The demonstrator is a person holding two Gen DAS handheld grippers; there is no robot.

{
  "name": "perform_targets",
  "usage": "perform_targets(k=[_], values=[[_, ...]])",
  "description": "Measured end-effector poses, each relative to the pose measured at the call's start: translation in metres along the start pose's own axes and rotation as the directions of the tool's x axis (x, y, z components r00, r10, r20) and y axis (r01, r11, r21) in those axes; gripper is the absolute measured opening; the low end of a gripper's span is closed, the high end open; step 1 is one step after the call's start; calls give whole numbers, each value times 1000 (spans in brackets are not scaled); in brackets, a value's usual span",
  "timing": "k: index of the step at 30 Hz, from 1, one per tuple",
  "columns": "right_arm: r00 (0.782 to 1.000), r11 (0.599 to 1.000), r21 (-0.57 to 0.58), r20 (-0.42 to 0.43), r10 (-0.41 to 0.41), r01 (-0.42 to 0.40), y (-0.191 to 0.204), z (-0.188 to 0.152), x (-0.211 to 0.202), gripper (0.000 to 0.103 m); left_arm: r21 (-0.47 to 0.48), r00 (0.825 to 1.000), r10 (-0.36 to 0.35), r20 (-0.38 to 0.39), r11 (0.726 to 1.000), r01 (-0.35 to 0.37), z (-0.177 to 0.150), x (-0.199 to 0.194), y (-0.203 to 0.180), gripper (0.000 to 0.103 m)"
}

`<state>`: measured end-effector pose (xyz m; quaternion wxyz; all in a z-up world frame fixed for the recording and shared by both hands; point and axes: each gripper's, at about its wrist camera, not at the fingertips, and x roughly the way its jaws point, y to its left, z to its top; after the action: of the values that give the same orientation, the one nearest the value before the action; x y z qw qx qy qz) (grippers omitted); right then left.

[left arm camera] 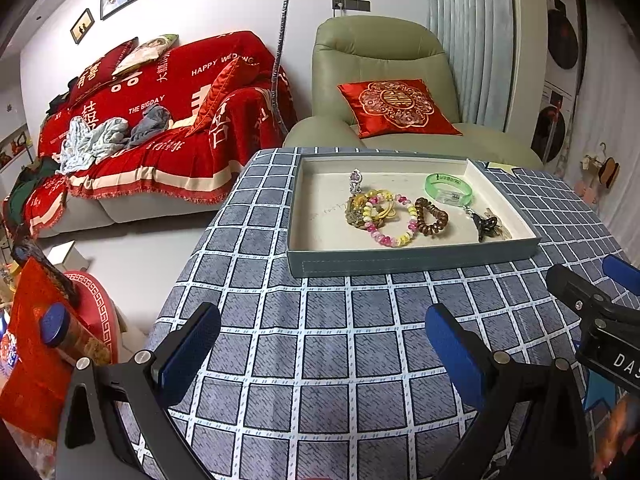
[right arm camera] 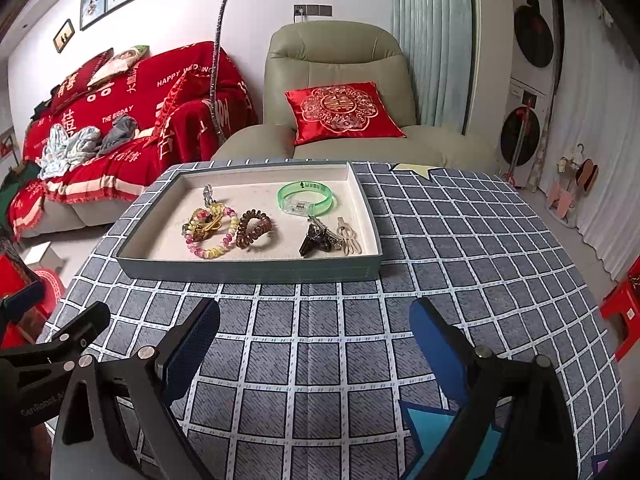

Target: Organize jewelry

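Several pieces of jewelry are seen gathered inside the tray (right arm camera: 256, 270), in the upper middle of the right wrist frame: a green bangle (right arm camera: 306, 197), a brown coil tie (right arm camera: 254, 229), a beaded bracelet (right arm camera: 210, 232) and dark clips (right arm camera: 318, 240). Nothing is left loose on the checked tablecloth (right arm camera: 320, 340), so the task is judged nearly done. The tray's long axis is laid across the frame. The left gripper (left arm camera: 320, 344) and right gripper (right arm camera: 314, 340) are held spread wide and empty.
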<state>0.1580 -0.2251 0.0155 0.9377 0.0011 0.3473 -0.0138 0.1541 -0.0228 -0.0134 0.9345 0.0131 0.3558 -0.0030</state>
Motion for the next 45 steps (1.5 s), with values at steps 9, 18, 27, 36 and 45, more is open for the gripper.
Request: perform_targets(k=[9, 18, 27, 36, 45], values=[[1000, 1000, -2, 2, 3, -3, 1, 1, -1, 97, 2, 1000, 0, 2, 1000, 0, 0, -2, -2, 103], [1000, 1000, -2, 3, 2, -2, 1, 1, -1, 97, 2, 1000, 0, 2, 1000, 0, 1, -3, -2, 103], [1000, 1000, -2, 4, 5, -5, 2, 1, -2, 97, 1, 1000, -2, 2, 1000, 2, 1, -4, -3, 103], [1000, 1000, -4, 5, 6, -6, 5, 4, -3, 96, 1, 1000, -3, 2, 1000, 3, 1, -4, -2, 103], [1000, 1000, -6, 7, 7, -7, 8, 3, -5, 97, 1, 1000, -1, 3, 1000, 1, 1, -5, -3, 103]])
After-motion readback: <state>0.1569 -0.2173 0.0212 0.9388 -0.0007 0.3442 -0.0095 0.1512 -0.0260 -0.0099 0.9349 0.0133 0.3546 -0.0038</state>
